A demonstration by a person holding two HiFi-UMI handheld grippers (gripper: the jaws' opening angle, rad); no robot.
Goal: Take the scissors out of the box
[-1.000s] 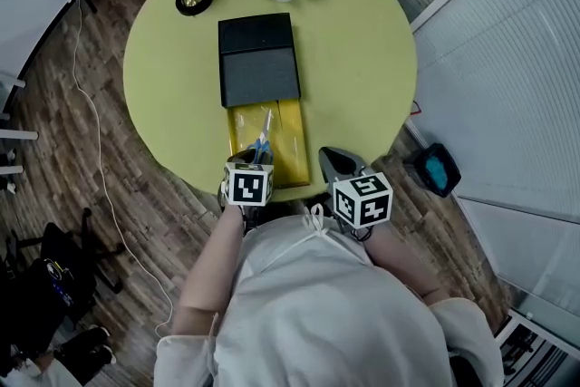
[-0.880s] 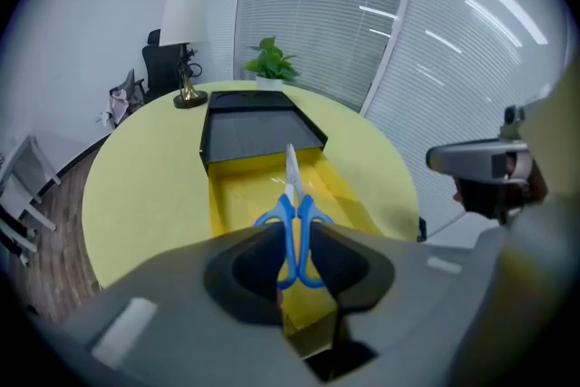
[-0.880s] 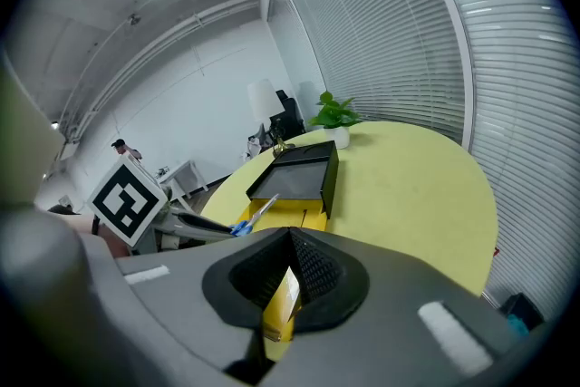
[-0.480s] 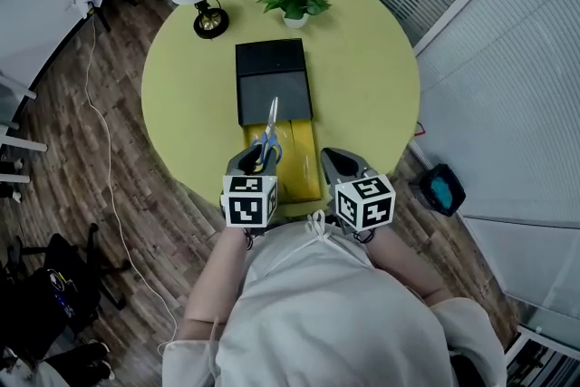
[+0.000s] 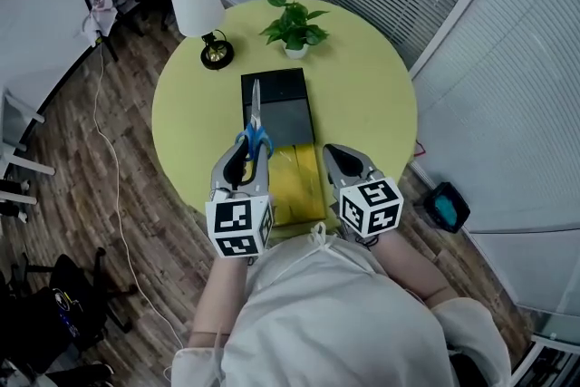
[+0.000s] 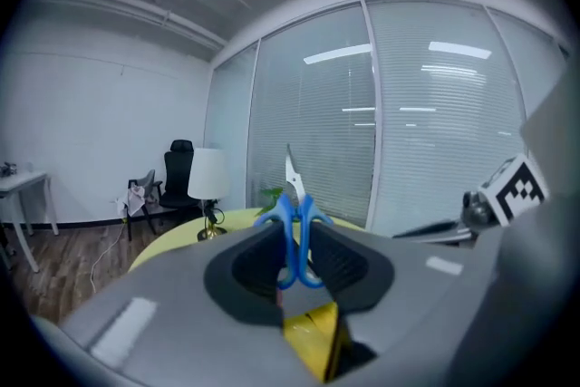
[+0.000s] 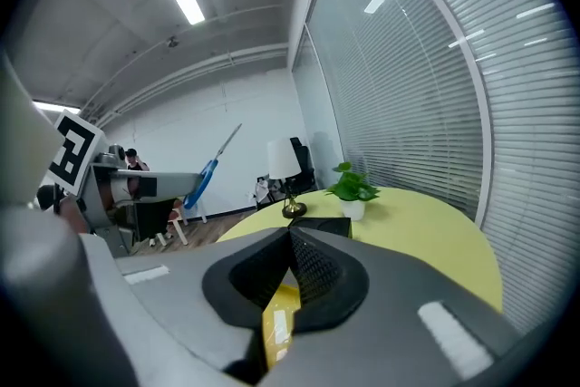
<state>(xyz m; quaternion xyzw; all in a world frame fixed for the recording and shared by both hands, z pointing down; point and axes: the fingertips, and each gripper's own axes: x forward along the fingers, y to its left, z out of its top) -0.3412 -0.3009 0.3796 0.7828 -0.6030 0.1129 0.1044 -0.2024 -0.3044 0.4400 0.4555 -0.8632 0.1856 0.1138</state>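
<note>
1. Now, my left gripper (image 5: 246, 155) is closed partway, its pads pressing on the blue plastic handles of the steel-bladed scissors (image 5: 255, 124); the closed blades point away from me and slightly up.
2. A second ago these scissors lay in the yellow inner tray (image 5: 304, 184); since then that gripper has risen and tipped upward, so they now hang in the air above the flat black box (image 5: 283, 102), touching nothing but my pads.
3. The box sits mid-surface on the round yellow-green table (image 5: 367, 95); its tray is slid out toward the near edge.
4. My right gripper (image 5: 338, 159) has its jaws together on nothing; it has lifted too and hovers over the tray's right edge.
5. I judge the removal itself done; what remains is setting the scissors down somewhere clear.
6. No brand or wording is legible; the marker cubes (image 5: 238, 228) carry only black-and-white squares, and a pale label (image 7: 275, 326) on the tray is too blurred to read.
</note>
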